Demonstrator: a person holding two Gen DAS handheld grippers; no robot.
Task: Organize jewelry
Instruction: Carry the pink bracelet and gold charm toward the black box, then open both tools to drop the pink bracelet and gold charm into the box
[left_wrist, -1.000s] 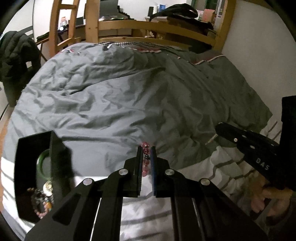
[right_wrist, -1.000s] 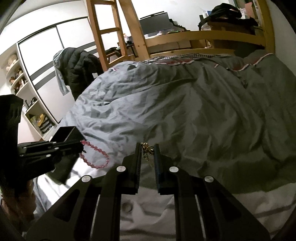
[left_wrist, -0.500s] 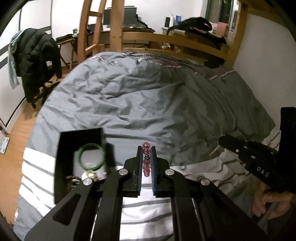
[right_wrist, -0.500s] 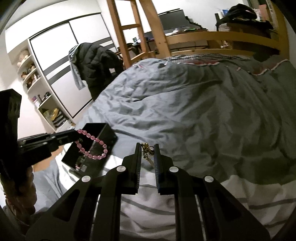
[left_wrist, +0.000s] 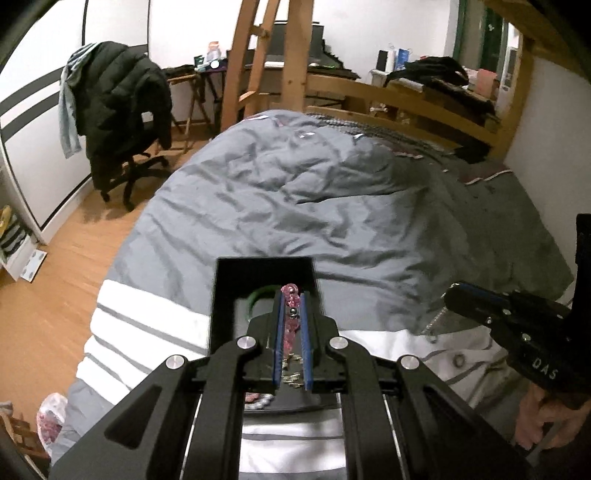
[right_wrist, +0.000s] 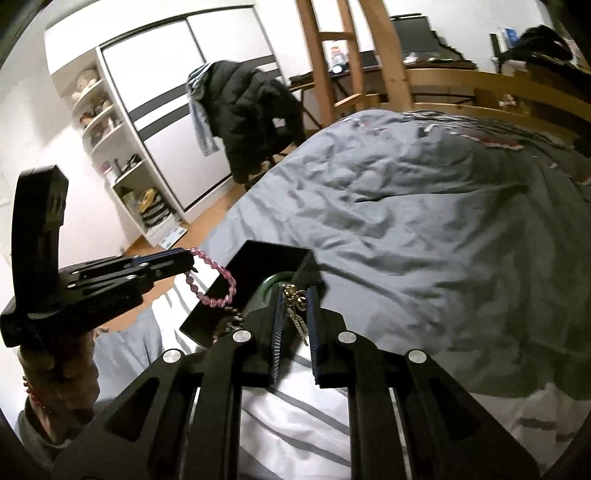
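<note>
**Both grippers arrive over the jewelry box, bracelet and chain in hand**

The left gripper (left_wrist: 291, 321) is clamped on a pink bead bracelet (left_wrist: 290, 314), its beads pinched in a line between the blue pads, the top bead poking out past the fingertips. Seen from the right wrist, the bracelet's free loop (right_wrist: 218, 284) hangs below the left fingertips, over the near edge of the black box (right_wrist: 258, 266). The right gripper (right_wrist: 295, 321) is closed on a gold chain (right_wrist: 295, 310), bunched at the tips and trailing down between the fingers.

Directly beyond and beneath the left fingertips sits the black box (left_wrist: 221, 295), open-topped, on the striped sheet (left_wrist: 147, 325). A green bangle (left_wrist: 256, 295) lies inside just left of the fingers, with small gold pieces showing below between the pads. Beyond the box the grey duvet (left_wrist: 332, 203) runs toward the wooden bed frame (left_wrist: 406, 96); off the left side stands a chair with a dark jacket (left_wrist: 118, 103).

A second ago the box lay far off to the left of the left fingers, at the frame's edge; half a second ago it was still to their left. Now it is centred under them. In the right wrist view the box has likewise swung from the far left to just behind the fingertips. Neither grip has altered across the three moments.

Judged from this, the carrying step is about done: each piece looks placed for release into the box, the bracelet most squarely.
</note>
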